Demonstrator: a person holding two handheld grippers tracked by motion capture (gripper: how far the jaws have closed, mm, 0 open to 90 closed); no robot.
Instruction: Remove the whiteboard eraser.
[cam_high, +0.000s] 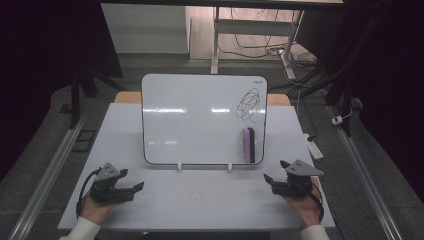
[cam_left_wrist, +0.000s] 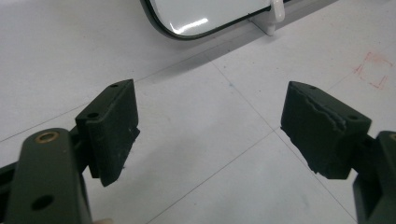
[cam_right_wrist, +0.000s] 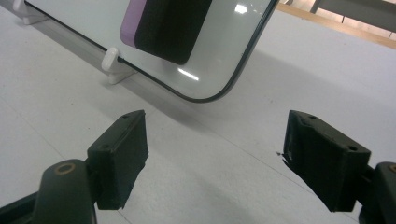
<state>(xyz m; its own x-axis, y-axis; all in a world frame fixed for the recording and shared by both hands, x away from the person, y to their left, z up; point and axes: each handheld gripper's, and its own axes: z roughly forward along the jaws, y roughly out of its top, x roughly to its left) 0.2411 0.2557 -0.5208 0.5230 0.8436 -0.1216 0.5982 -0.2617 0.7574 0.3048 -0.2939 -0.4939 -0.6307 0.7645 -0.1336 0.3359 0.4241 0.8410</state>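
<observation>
Nothing's really started yet: the scribble is still sitting on the whiteboard at about 1 o'clock, with the eraser sticking just below it. The left gripper and right gripper are both resting wide open, holding nothing.

High view overlooks table; gripper views closely share whiteboard.

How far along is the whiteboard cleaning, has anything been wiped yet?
Nothing looks done: the black scribble is whole on the whiteboard. Nothing is in hand either: the left hand-held gripper and right hand-held gripper rest open on the table. The eraser sits on the board, untouched. Left: grasping it and wiping the scribble.
</observation>
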